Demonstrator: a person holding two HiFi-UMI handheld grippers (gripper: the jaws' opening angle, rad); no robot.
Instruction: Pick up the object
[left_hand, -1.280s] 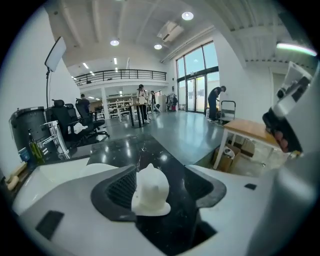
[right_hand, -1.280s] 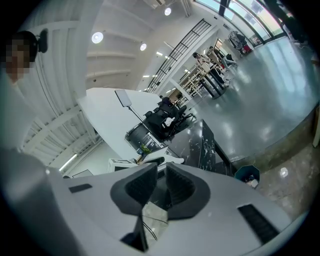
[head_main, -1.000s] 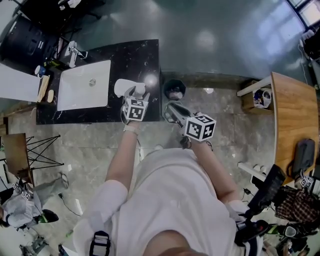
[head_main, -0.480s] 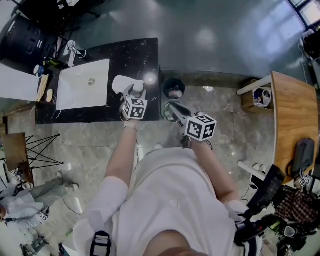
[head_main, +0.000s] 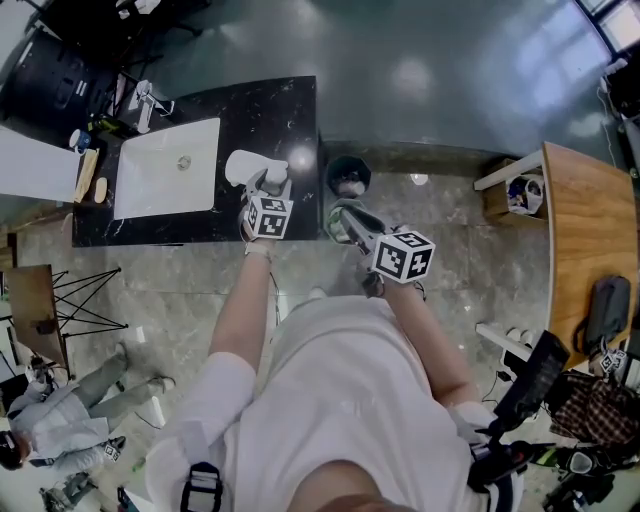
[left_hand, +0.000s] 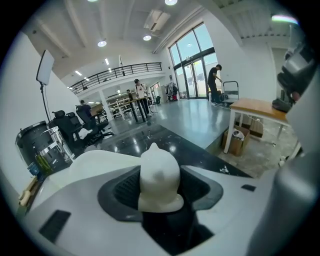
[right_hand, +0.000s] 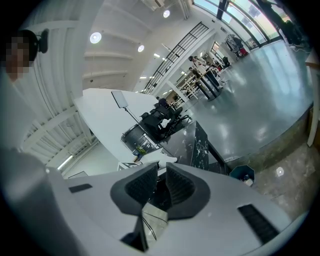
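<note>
A small white object with a pointed top (left_hand: 159, 175) stands upright between the dark pads of my left gripper, and both pads press on its sides. In the head view my left gripper (head_main: 271, 183) reaches over the right end of the black counter (head_main: 290, 110), its tips at a white lump (head_main: 244, 168) lying there. My right gripper (head_main: 341, 222) hangs over the floor to the right of the counter. In the right gripper view its pads (right_hand: 143, 186) stand close together with nothing between them.
A white sink basin (head_main: 168, 168) with a faucet (head_main: 147, 105) fills the counter's left half. A round bin (head_main: 348, 178) stands by the counter's right end. A wooden table (head_main: 590, 240) and a cardboard box (head_main: 520, 195) are at the right. A person (head_main: 70, 415) is at the lower left.
My left gripper has edged forward a little onto the white object. The person at the lower left has shifted. The right gripper has barely moved.
</note>
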